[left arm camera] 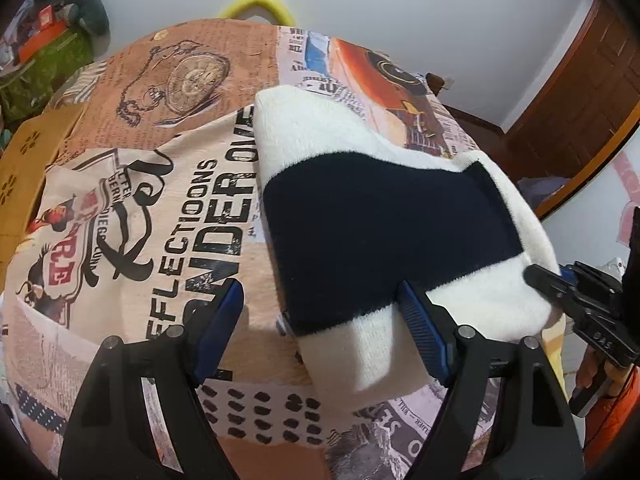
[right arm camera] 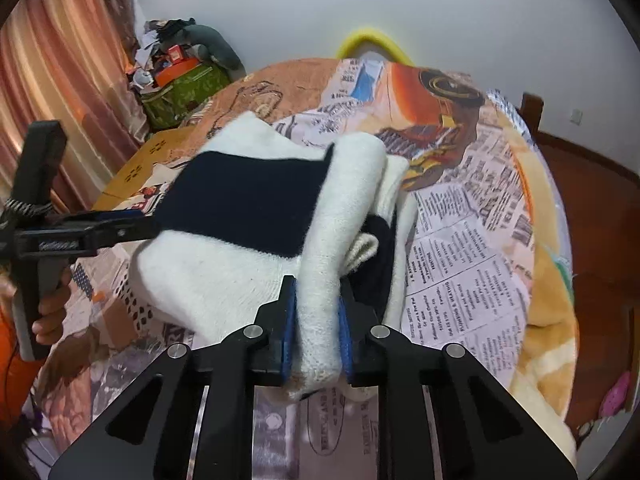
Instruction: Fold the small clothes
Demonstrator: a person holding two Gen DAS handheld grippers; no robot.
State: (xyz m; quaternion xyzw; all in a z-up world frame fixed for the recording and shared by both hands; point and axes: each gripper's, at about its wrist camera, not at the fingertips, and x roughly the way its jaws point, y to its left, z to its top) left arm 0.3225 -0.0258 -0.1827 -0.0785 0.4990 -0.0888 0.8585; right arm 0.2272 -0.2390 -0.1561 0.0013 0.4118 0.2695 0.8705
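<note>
A small white knitted garment with a wide navy band lies folded on the printed tablecloth. My left gripper is open at its near edge; the right blue pad touches the cloth, the left pad is over bare tablecloth. In the right wrist view the garment is partly lifted. My right gripper is shut on a folded white edge of it. The right gripper also shows in the left wrist view at the garment's right edge, and the left gripper in the right wrist view at its left edge.
The round table's cloth hangs over its edge. A yellow chair back stands behind the table. A cluttered green box sits at the back left by a curtain. A wooden stool is at the left.
</note>
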